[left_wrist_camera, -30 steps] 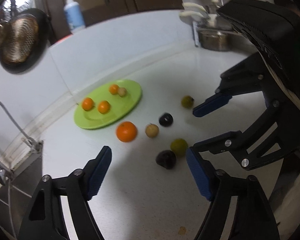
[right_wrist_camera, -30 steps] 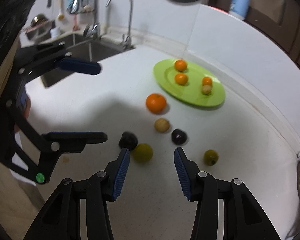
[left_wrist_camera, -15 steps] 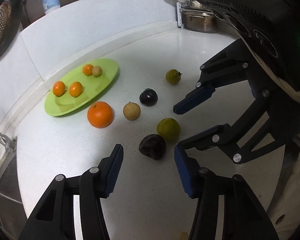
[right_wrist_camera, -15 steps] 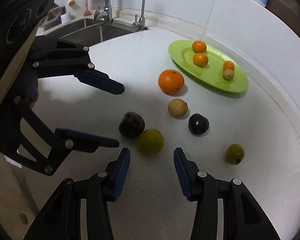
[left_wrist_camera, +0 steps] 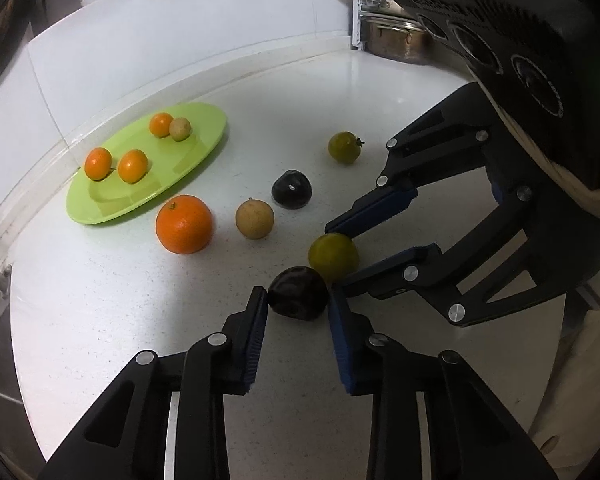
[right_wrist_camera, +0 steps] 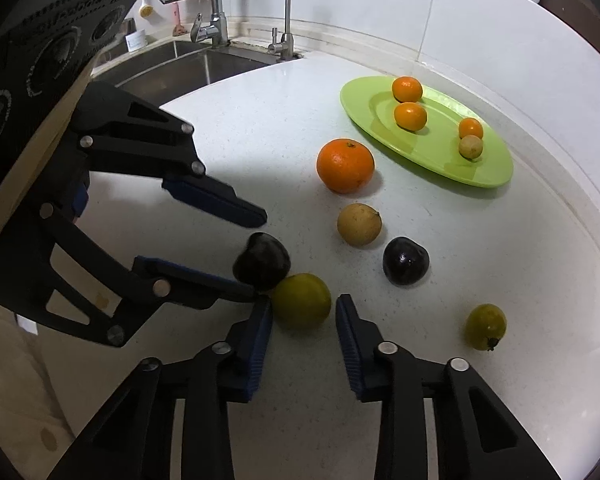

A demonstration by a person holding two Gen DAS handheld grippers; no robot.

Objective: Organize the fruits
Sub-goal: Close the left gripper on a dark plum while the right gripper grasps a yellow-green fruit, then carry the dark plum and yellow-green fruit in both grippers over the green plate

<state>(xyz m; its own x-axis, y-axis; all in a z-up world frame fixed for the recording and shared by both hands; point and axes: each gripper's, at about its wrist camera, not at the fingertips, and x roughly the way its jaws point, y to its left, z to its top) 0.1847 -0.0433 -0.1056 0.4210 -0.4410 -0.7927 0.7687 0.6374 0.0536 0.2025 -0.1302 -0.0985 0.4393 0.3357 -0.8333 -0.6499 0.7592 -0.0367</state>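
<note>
While the left gripper [left_wrist_camera: 298, 304] stands low on the white counter [left_wrist_camera: 100, 300], its jaws are spread around a dark plum [left_wrist_camera: 298, 294], which touches a green fruit [left_wrist_camera: 333, 255]. From the right wrist, the right gripper [right_wrist_camera: 302, 310] has its jaws spread around that green fruit [right_wrist_camera: 302, 300]. Behind, 4 small fruits lie on the green plate [right_wrist_camera: 488, 168].
</note>
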